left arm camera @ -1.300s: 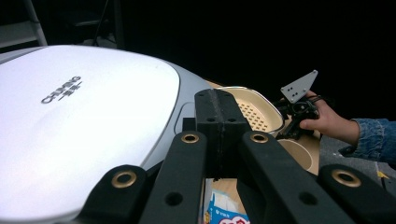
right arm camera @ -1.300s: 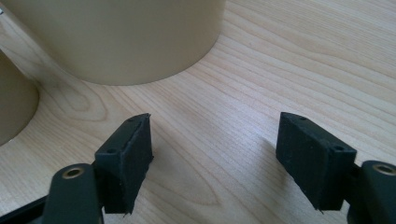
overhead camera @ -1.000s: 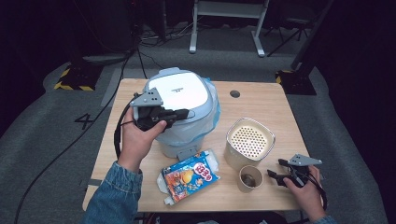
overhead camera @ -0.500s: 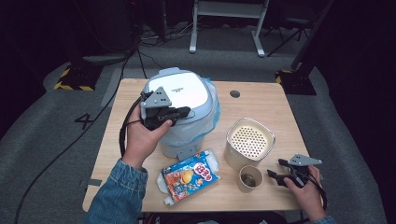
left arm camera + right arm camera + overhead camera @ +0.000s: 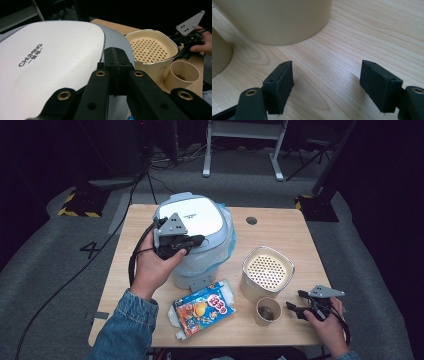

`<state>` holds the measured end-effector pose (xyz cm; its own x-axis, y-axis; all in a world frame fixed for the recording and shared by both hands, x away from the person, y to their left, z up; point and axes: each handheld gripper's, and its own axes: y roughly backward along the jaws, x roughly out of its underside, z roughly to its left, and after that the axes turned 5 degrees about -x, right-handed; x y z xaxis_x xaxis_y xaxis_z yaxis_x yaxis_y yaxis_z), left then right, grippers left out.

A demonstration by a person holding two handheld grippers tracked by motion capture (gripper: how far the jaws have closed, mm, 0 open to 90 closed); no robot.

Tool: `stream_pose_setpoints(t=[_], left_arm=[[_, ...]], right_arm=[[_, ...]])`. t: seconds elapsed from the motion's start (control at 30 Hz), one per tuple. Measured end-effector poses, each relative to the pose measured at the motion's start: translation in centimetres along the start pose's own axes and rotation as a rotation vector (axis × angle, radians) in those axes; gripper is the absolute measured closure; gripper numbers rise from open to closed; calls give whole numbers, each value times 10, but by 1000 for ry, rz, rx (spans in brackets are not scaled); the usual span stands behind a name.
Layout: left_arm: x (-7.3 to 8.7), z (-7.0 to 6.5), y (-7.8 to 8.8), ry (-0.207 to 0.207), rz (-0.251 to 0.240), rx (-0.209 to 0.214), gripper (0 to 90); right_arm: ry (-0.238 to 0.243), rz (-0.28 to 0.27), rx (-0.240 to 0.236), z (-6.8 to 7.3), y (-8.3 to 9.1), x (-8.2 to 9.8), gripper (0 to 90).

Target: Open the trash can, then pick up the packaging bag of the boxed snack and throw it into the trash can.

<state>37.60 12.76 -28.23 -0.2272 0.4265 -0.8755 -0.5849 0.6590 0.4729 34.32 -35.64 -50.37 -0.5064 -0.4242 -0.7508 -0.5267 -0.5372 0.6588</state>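
A bin with a white lid [image 5: 200, 217] marked CHUMING [image 5: 50, 57] and a blue liner stands at the table's middle left. My left gripper [image 5: 197, 240] hovers over the lid's near edge, its jaws shut [image 5: 115, 53] with nothing between them. At the front right, my right gripper [image 5: 295, 301] lies low over the wood, open and empty [image 5: 327, 72]. It points at a small paper cup [image 5: 267, 310] and a beige container [image 5: 267, 270] with a perforated top [image 5: 152, 47]. The container's wall [image 5: 279, 17] rises just beyond the open jaws.
A colourful snack packet [image 5: 202, 307] lies flat at the front, before the bin. The wooden table [image 5: 280, 227] has a round cable hole at the back. Dark floor, cables and a stand's legs surround the table.
My left hand has shifted slightly over the lid's near edge, jaws still shut. The right hand has stayed put.
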Motion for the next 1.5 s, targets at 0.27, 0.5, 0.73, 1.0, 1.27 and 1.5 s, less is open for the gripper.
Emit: stream_pose_setpoints(t=[0.27,0.5,0.73,1.0,1.27,1.5], left_arm=[[0,0,0,3,3,1,897],[-2,-3,0,-28,20,-23,898],[0,1,0,15,-11,2,871],[15,-3,14,90,-61,10,376],[35,-18,38,85,-92,61,351],[65,-33,44,66,-51,42,347]], right_arm=[[0,0,0,0,0,0,273],[0,0,0,0,0,0,273],[0,0,0,0,0,0,273],[0,0,-1,0,0,0,273],[0,0,0,0,0,0,273],[-1,0,0,0,0,0,273]])
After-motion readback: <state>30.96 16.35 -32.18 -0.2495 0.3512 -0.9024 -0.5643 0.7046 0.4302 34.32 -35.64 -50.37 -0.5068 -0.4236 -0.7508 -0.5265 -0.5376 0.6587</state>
